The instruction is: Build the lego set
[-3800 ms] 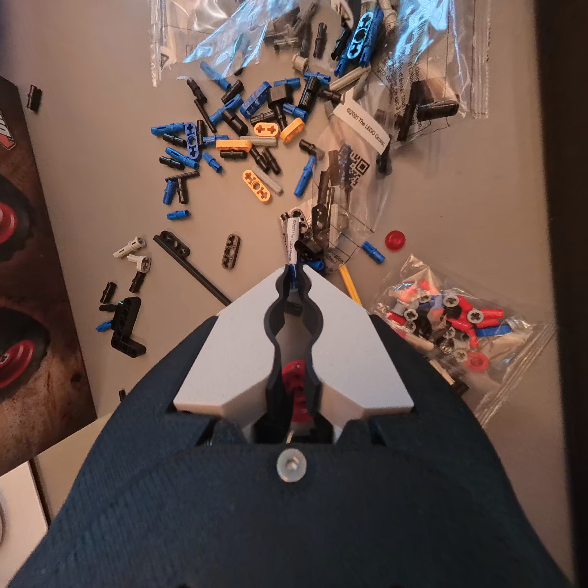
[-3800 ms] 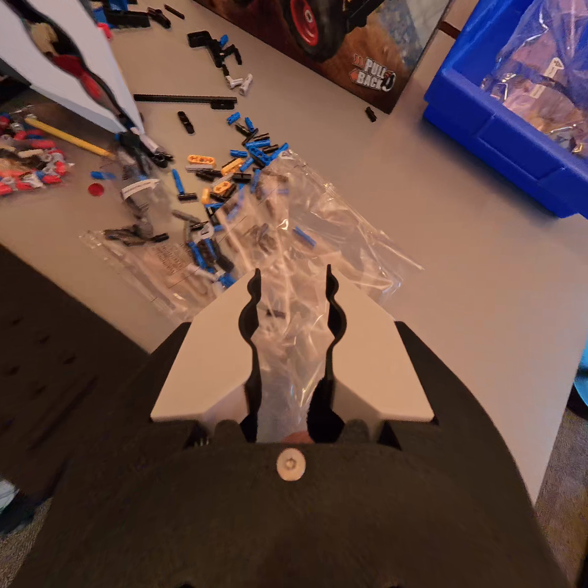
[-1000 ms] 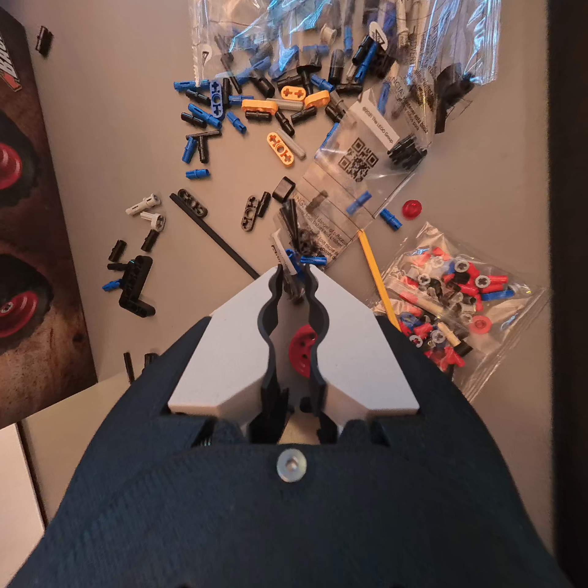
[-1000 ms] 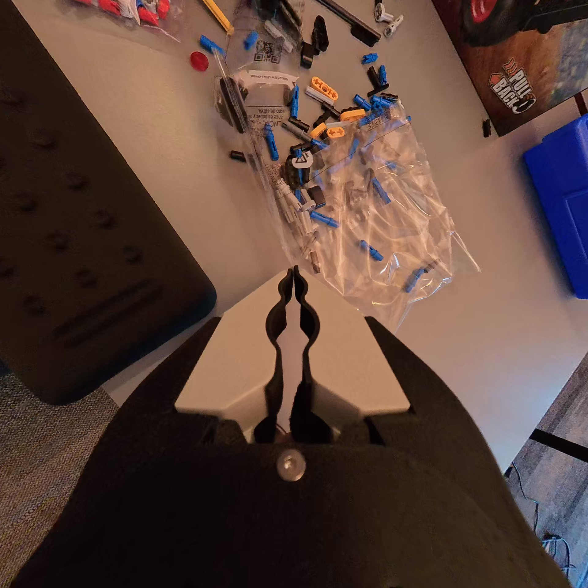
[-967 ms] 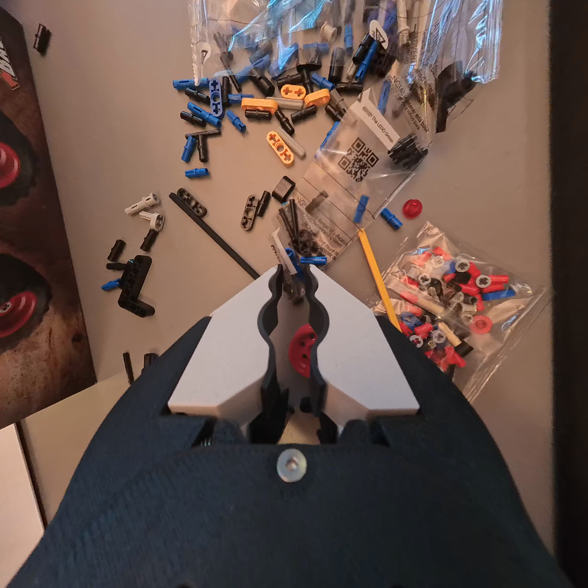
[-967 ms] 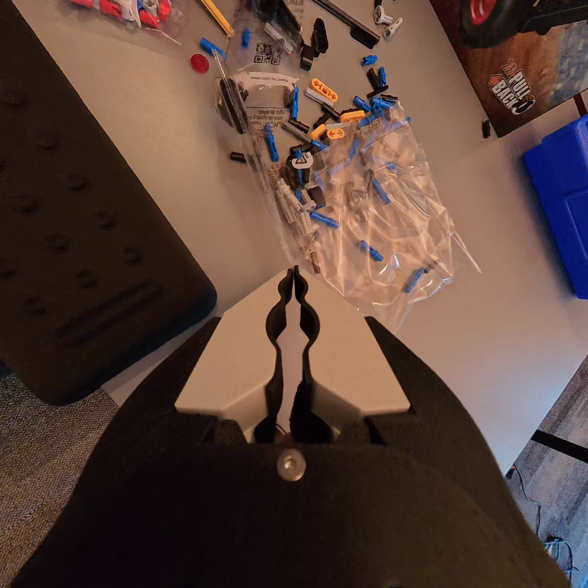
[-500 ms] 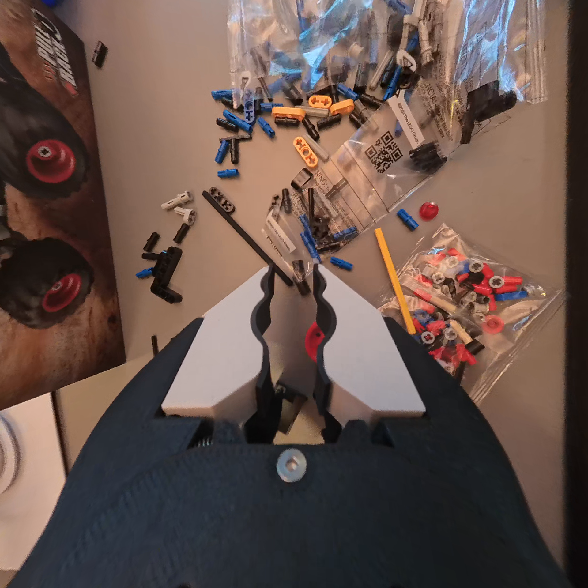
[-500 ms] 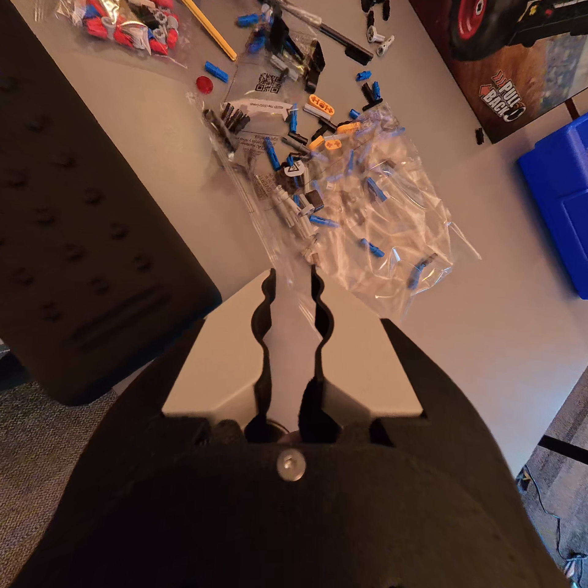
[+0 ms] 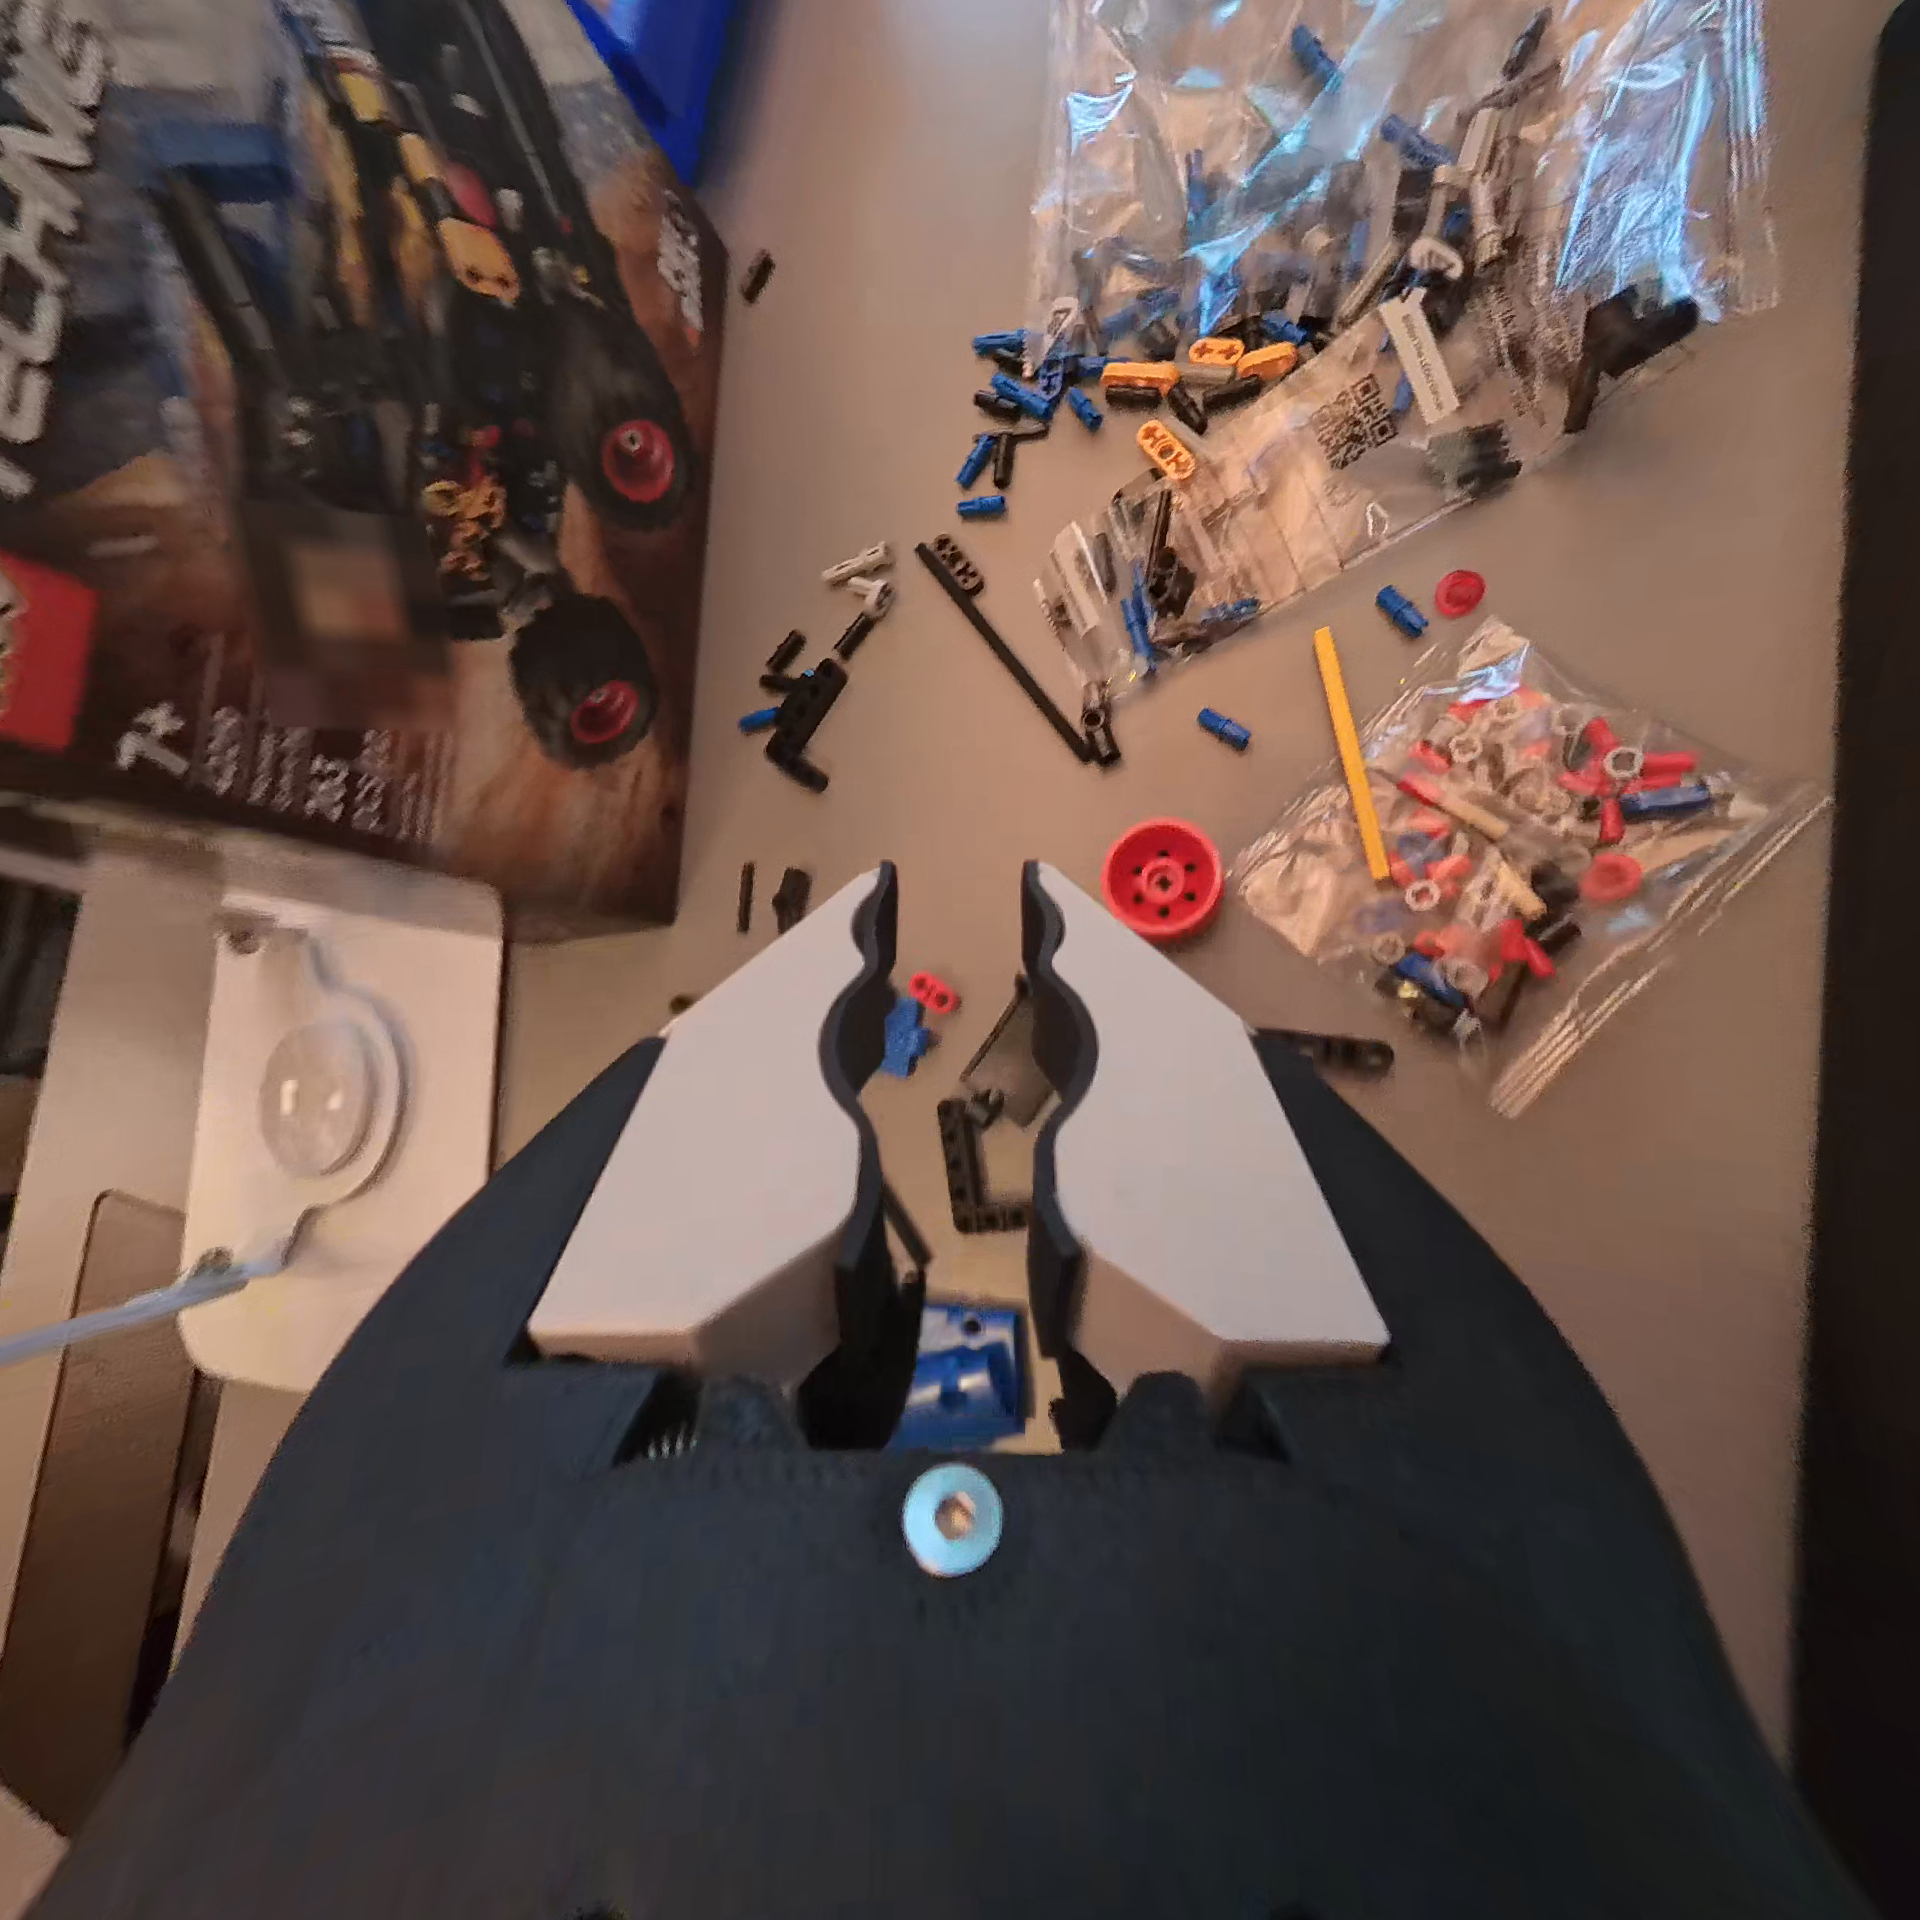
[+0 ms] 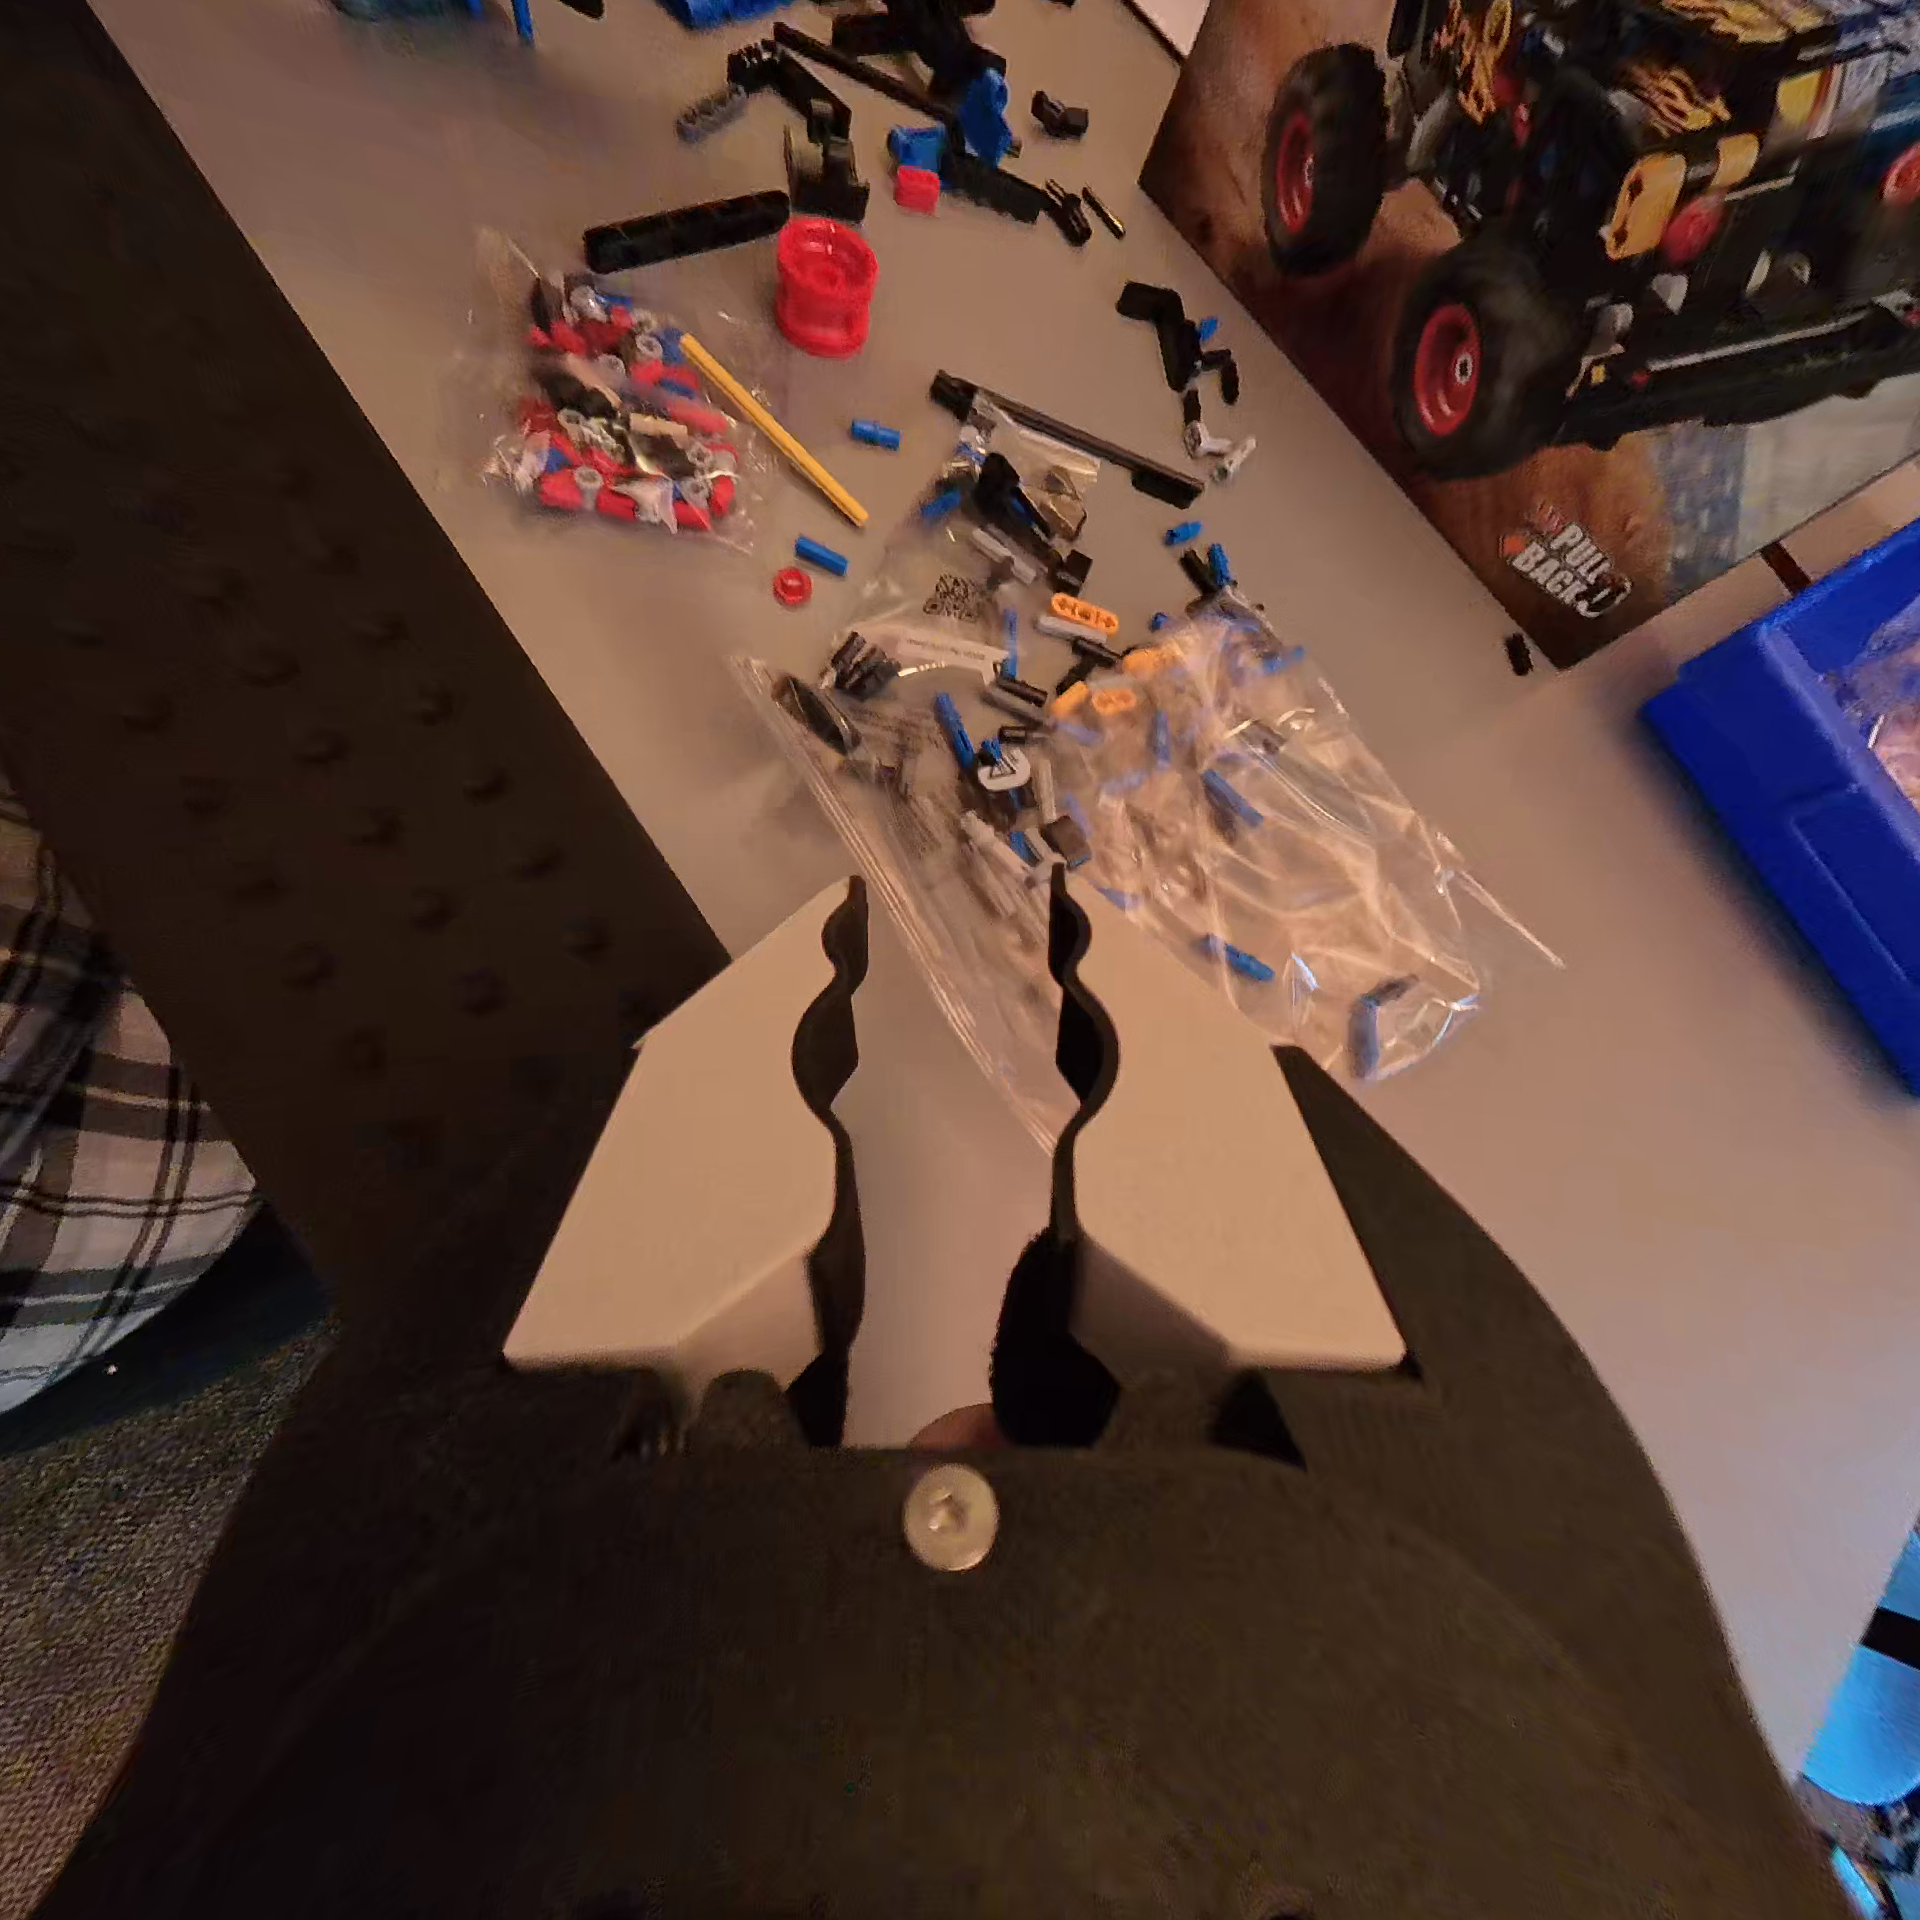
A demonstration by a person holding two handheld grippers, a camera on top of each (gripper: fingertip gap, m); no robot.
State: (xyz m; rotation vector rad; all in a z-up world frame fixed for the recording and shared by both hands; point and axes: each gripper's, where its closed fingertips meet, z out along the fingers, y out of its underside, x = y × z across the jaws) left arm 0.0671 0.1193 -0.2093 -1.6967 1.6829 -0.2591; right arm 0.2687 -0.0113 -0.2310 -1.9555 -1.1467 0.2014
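Left wrist view: both tongs [image 9: 958,883] [image 10: 954,899] released; red wheel [image 9: 1162,879] axis upright.

Blue bin [image 10: 1797,769] beside plaid cloth [image 10: 94,1132] and white device [image 9: 312,1060]

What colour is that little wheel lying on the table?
The wheel is red; the left wrist view shows it best.

Warm, dim light falls on a plain grey desk [image 10: 1558,1195]. A dark panel [image 10: 260,727] with rows of dimples borders it at 9 o'clock; grey carpet [image 10: 94,1507] shows at 8 o'clock, beside plaid fabric [image 10: 83,1143].
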